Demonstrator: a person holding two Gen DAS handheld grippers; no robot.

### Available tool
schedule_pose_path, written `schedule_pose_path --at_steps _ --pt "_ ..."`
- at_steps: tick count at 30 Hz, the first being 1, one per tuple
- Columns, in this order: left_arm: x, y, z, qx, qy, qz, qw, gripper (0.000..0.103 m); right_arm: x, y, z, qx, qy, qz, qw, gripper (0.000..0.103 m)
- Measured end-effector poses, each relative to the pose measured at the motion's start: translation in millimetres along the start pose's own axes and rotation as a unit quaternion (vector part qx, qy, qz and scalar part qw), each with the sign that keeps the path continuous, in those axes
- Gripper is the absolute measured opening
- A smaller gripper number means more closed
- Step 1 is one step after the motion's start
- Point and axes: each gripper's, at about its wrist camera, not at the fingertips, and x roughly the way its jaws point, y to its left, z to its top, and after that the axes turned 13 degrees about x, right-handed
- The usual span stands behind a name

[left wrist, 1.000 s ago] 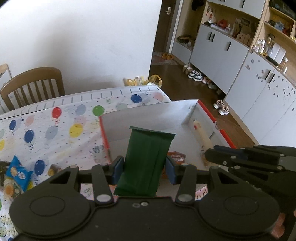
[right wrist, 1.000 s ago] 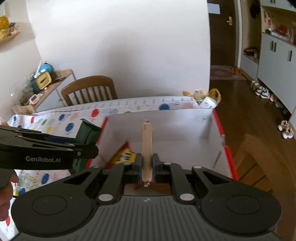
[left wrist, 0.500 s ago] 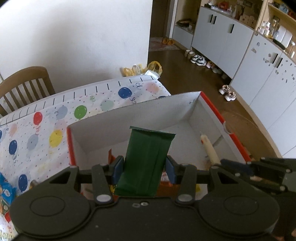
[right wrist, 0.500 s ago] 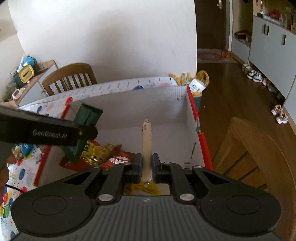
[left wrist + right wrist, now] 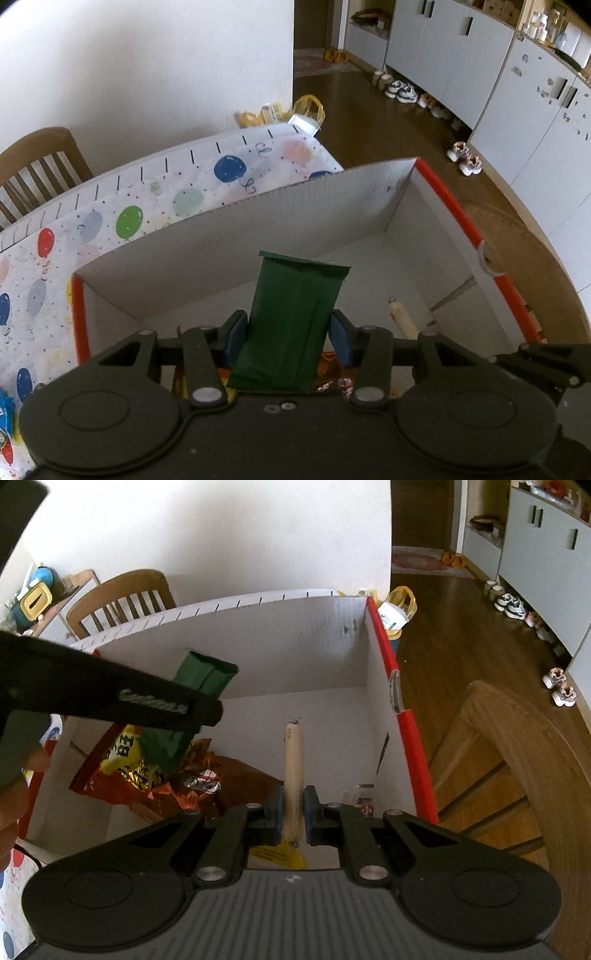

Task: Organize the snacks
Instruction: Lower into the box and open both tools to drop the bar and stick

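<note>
While the desk (image 5: 155, 192) under its balloon-print cloth spreads off to the left, a wooden chair (image 5: 33, 162) stands at its far left edge against the white wall. A blue snack bag (image 5: 5, 417) lies on the cloth at the left margin of the left wrist view. Next comes the white cardboard box (image 5: 229, 236) with red-trimmed rims, sitting on the desk with its open top facing up. Over the box's left half, the left gripper (image 5: 286, 334) is clenched on a dark green packet (image 5: 291, 321), whose top end sticks up past the blue pads. Beneath it, on the box floor, lie crinkled snack bags (image 5: 144, 771) in yellow, red and orange. Further right, over the right half of the box, the right gripper (image 5: 293, 812) is closed tight on a slim beige sausage stick (image 5: 293, 753), which points forward between the pads. A yellow wrapper (image 5: 277, 856) shows on the box floor just under that gripper. Right of the box stands another wooden chair (image 5: 517, 746), and beyond it several pairs of shoes (image 5: 509, 605) line the floor along the grey cabinets (image 5: 546, 546).
</note>
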Motion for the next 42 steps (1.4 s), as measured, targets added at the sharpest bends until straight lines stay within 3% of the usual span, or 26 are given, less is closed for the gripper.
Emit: schedule_pose_path --at_steps 6,9,16,23,25,32,36,42 --pt "16 0 -1 -0.001 0.021 -0.008 0.9998 0.045 7 -2 -2 0.0 0.011 0.001 1.0 0.011" --pt "23 -1 -2 0.0 0.03 -0.01 0.9995 0.039 8 -2 -3 0.0 0.011 -0.002 1.0 0.011" --pt "31 1 -4 -0.001 0.038 -0.01 0.9992 0.041 5 0 -4 -0.009 0.009 0.007 1.0 0.011" --pt "25 5 -7 -0.012 0.031 -0.01 0.9994 0.048 -4 -5 -2 0.007 0.003 0.015 1.0 0.011" --pt "20 7 -9 -0.015 0.025 -0.01 0.9995 0.056 -6 -7 -2 0.007 0.0 0.015 1.0 0.012" --pt "-5 12 -15 -0.018 -0.003 0.0 0.9998 0.065 -25 -3 -2 0.003 -0.022 0.018 1.0 0.012" --pt "-21 16 -20 -0.022 -0.019 0.004 0.9996 0.075 -37 5 -3 -0.008 -0.034 0.021 0.999 0.012" --pt "-47 22 -29 -0.025 -0.042 0.004 0.9988 0.078 -54 17 -5 -0.013 -0.047 0.028 0.998 0.012"
